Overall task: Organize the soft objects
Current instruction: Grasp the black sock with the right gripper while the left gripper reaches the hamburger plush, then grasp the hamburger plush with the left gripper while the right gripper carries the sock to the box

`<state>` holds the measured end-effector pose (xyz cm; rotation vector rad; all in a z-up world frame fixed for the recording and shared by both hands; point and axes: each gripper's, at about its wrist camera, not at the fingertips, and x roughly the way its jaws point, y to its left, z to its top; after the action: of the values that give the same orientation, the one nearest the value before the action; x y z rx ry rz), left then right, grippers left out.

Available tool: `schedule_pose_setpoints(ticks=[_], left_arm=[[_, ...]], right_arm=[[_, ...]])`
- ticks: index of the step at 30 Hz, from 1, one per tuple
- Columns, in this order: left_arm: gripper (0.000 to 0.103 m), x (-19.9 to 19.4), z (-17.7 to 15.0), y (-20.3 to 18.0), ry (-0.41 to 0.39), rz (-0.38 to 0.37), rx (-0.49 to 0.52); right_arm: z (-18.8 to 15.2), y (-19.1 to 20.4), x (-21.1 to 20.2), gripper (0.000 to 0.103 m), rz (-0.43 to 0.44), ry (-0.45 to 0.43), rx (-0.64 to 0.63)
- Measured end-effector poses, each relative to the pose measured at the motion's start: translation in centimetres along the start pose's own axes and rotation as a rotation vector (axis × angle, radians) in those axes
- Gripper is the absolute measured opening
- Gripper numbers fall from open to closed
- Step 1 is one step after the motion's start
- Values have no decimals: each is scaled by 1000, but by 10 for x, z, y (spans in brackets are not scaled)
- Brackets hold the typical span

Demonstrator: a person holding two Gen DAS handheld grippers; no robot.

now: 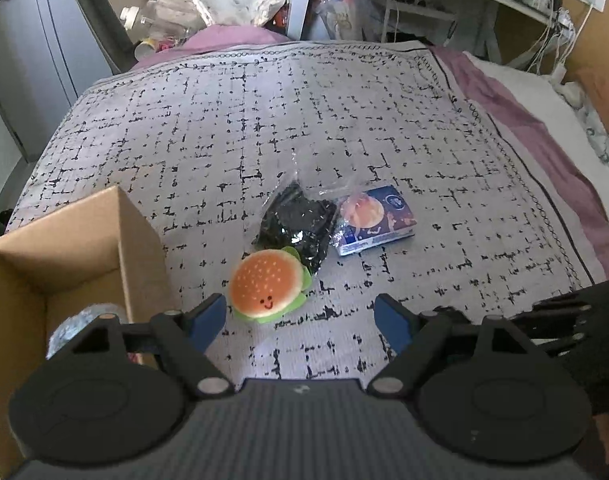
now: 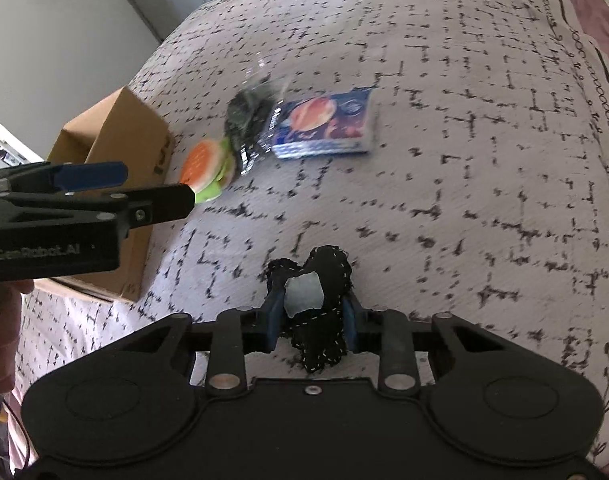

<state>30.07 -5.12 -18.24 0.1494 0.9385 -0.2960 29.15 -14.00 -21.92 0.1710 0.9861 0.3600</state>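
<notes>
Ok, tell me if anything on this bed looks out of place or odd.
Nothing is spilled or damaged. The burger plush leans against the clear bag of dark stuff, which overlaps the blue pack. The right gripper pinches a black fabric piece.

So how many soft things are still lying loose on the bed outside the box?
3: the burger plush beside the cardboard box, the bagged black item behind it, the tissue pack rightmost. Some may be hidden.

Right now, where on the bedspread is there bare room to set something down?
The bedspread is bare beyond the black bag and blue packet, toward the far edge, and also right of the packet. It is crowded where the burger plush, bag and packet cluster beside the cardboard box.
</notes>
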Motion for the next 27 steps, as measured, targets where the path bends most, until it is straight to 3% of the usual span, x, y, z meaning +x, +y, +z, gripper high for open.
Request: schedule_pose_setpoints(ticks=[6,10,15,20,22,27], left_arm=[[81,22,8,-6,53,30,22],[73,40,11,-6,101,50,12],[72,51,14,-5,114,94,2],[64,63,20,1,125,122,-22],[51,68,21,5,141,115,-49],[35,63,20,7,115,103,-83]], right_arm=[[10,-17,3,30,12,9,27],[14,-20,4,31,23,20,13],[14,-23,4,31,36,27,9],[15,-23,2,31,30,35,2],[17,-22,0,31,18,40,-1],[16,-17,-11,31,1,25,-25]])
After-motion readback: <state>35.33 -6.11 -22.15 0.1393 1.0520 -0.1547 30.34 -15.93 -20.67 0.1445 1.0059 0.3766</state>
